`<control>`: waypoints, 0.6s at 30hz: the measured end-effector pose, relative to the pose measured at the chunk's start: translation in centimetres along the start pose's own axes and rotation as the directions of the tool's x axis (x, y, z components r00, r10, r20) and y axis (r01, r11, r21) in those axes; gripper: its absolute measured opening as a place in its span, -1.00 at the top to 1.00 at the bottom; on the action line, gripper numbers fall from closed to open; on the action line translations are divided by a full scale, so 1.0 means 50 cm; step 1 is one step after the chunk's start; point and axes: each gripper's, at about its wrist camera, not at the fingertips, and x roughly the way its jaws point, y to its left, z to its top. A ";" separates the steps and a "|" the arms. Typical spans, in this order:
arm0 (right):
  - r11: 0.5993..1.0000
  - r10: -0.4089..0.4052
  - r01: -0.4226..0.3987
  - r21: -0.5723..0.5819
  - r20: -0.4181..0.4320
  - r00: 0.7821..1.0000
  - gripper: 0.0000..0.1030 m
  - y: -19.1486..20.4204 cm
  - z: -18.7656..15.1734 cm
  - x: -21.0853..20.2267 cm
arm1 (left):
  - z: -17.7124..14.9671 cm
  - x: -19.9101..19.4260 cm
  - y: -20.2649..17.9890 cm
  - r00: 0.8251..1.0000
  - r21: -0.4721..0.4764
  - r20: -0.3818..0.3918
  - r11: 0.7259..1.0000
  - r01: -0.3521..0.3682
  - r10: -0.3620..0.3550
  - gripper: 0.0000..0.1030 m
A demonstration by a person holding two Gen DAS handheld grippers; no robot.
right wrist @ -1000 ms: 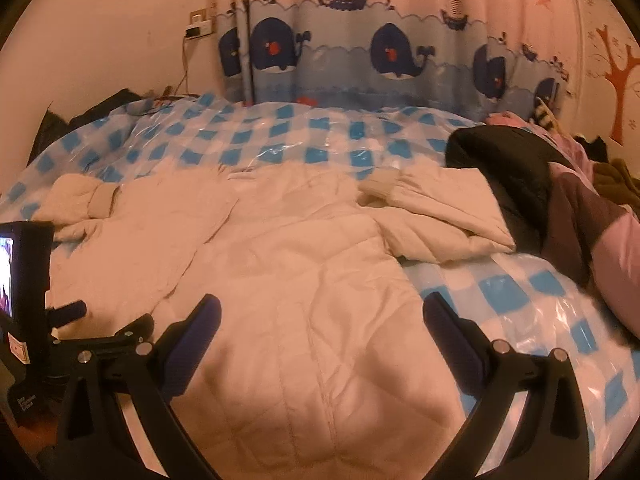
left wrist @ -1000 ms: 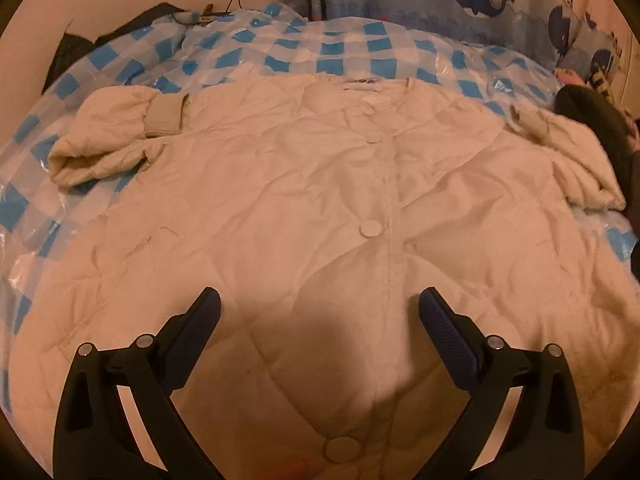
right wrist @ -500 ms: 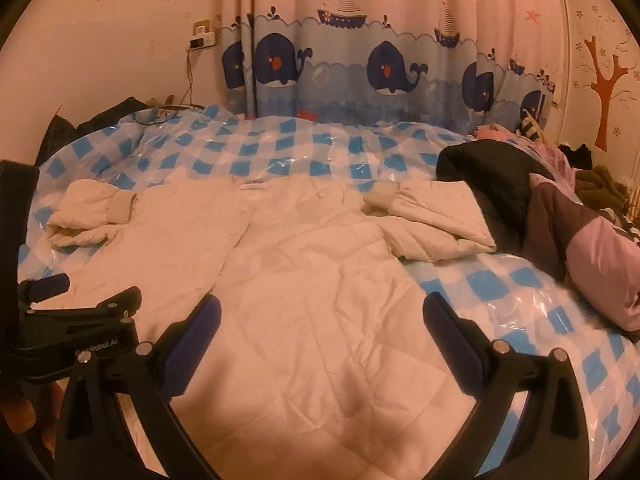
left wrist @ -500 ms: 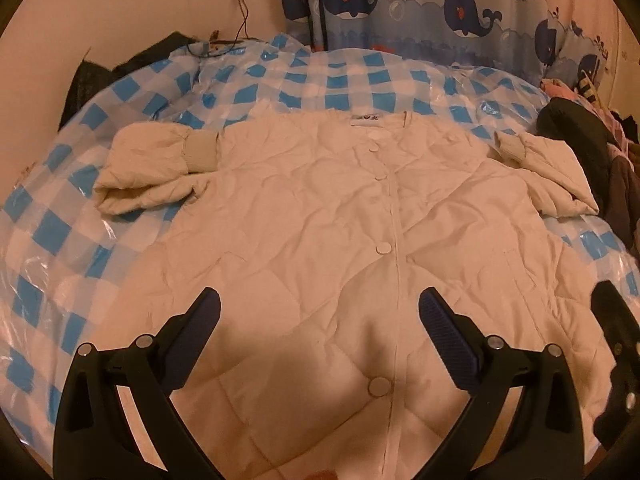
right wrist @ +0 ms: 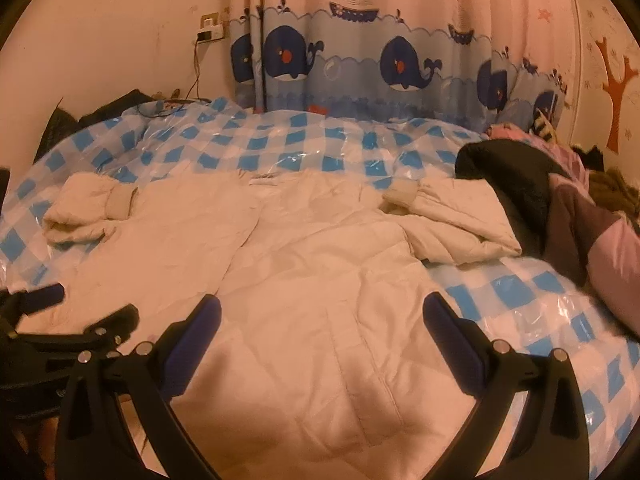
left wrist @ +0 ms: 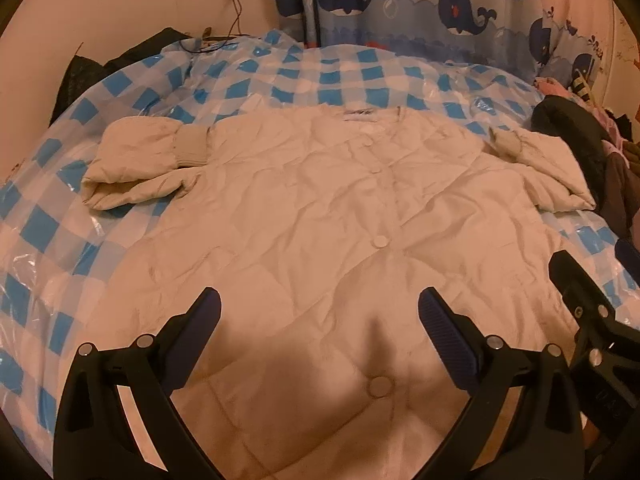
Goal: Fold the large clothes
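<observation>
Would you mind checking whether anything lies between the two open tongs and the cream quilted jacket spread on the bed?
Nothing visible does. The left tongs and right tongs hang open directly over the cream quilted jacket; the dark clothes pile lies off to its right.

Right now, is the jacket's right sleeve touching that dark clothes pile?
Touching: in the right wrist view the sleeve lies against the dark clothes pile, no checked cover between them.

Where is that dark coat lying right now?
In the right wrist view, the black coat lies at the right on the checked bed cover, just beyond the cream jacket's folded sleeve.
</observation>
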 end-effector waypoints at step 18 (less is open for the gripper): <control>0.999 -0.007 0.008 0.041 -0.021 1.000 -0.89 -0.032 -0.001 0.014 | 0.008 0.008 0.000 0.999 -0.017 0.001 0.999 -0.050 0.050 -0.85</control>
